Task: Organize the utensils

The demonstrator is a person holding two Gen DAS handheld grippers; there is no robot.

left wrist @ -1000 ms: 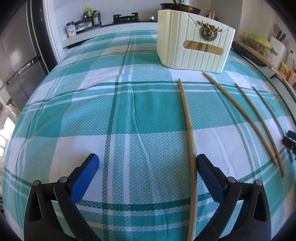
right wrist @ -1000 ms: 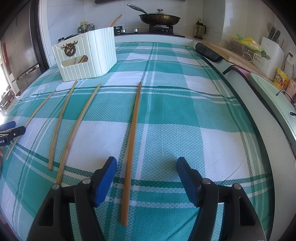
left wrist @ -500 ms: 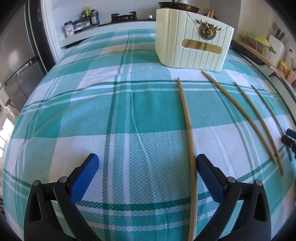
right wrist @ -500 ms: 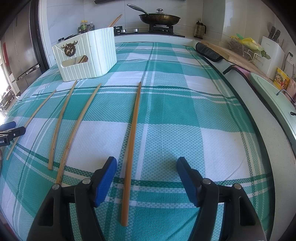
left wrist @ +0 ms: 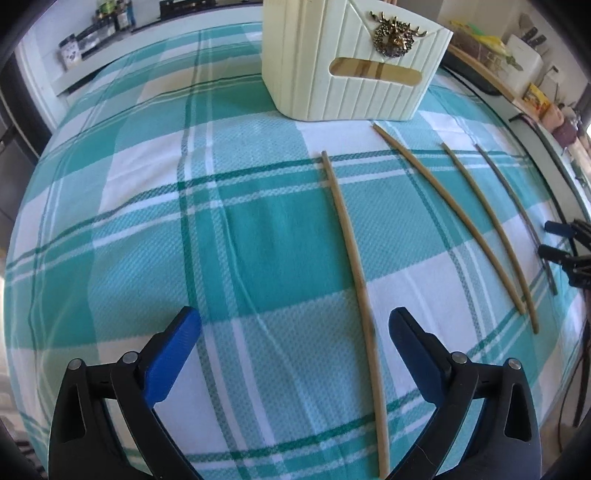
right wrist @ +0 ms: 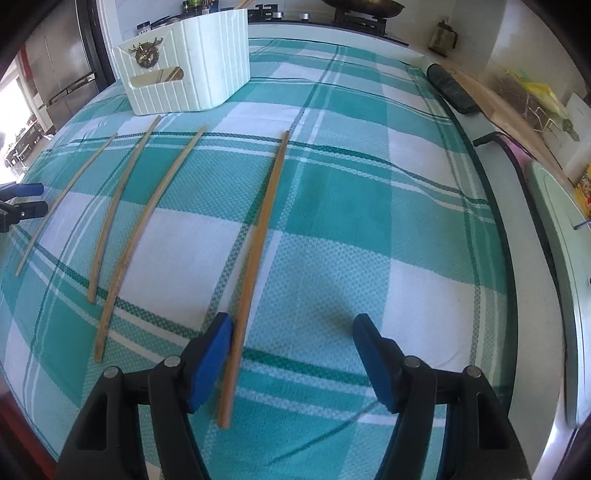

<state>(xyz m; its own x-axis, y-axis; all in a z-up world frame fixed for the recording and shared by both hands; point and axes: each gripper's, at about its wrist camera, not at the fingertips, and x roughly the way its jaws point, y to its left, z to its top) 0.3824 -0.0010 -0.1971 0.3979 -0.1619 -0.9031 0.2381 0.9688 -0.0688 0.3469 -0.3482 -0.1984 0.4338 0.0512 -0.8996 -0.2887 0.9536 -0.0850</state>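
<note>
Several long wooden chopsticks lie side by side on a teal and white checked cloth (left wrist: 258, 229). A cream ribbed holder (left wrist: 351, 62) with a brass stag emblem stands behind them; it also shows in the right wrist view (right wrist: 184, 70). My left gripper (left wrist: 291, 332) is open and low over the cloth, and the leftmost chopstick (left wrist: 354, 266) runs between its fingers, close to the right one. My right gripper (right wrist: 291, 339) is open, and the rightmost chopstick (right wrist: 258, 236) lies just inside its left finger (right wrist: 210, 354).
A stove with a pan (right wrist: 358, 5) and jars (left wrist: 74, 51) line the back counter. A dark sheath (right wrist: 450, 88) and a cutting board (right wrist: 509, 110) lie at the right, beside a sink edge (right wrist: 561, 258). A fridge (right wrist: 62, 66) stands at the left.
Both grippers have moved forward and lower toward the chopsticks and the holder. The chopsticks have not moved. Both grippers stay open.
</note>
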